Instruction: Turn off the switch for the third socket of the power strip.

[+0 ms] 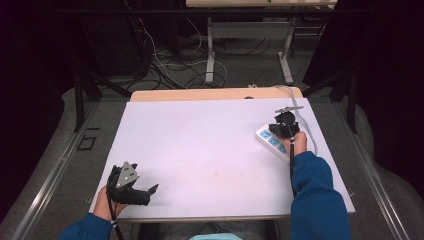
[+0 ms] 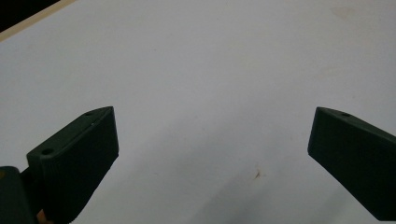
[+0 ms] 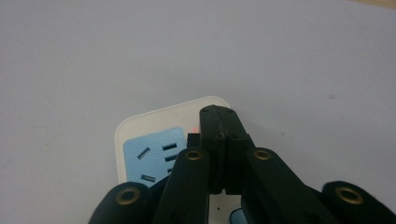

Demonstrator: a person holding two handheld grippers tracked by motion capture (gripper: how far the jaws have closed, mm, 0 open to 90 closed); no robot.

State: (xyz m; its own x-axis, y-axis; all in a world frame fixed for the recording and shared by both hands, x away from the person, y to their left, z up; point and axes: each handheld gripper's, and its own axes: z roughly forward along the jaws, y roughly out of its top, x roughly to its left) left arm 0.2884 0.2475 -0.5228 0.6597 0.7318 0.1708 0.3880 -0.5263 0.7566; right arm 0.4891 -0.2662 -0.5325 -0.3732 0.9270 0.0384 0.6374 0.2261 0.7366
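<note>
On the power strip (image 1: 273,142) at the white mat's (image 1: 210,150) right edge, the clenched right gripper (image 3: 219,116) presses its switch; pushing off-centre could skid the strip. Left gripper (image 2: 210,140) rests released.

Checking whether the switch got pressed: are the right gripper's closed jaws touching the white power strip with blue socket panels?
Cannot tell. In the right gripper view the right gripper, jaws shut, overlaps the white power strip by a small red light, but no contact or gap shows plainly.
</note>
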